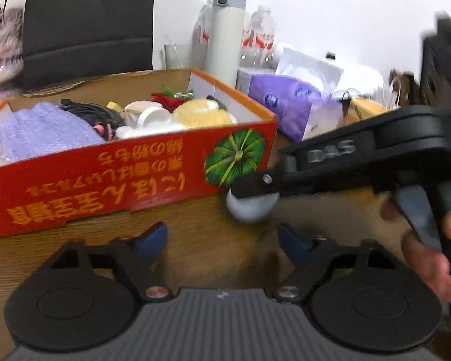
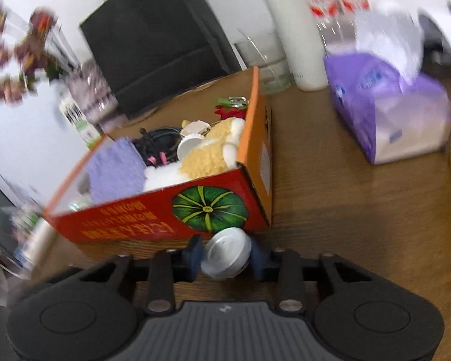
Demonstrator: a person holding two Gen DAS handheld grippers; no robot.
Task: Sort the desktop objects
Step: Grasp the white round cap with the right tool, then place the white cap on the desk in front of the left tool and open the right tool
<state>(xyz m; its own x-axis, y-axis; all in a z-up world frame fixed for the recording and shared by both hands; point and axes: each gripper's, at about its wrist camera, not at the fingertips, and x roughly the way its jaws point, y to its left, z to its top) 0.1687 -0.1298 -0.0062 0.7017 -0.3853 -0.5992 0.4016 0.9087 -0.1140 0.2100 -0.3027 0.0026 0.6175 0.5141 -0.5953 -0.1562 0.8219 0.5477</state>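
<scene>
A red cardboard box with a green pumpkin print stands on the wooden table; it also shows in the right wrist view. It holds a purple cloth, a black cable, a white cup, a yellow plush and other small items. My right gripper is shut on a round white lid just in front of the box's near right corner. In the left wrist view that lid hangs under the right gripper. My left gripper is open and empty, low over the table in front of the box.
A purple tissue pack lies right of the box, also in the right wrist view. A white thermos, water bottles and a glass stand behind. A dark chair back is behind the box.
</scene>
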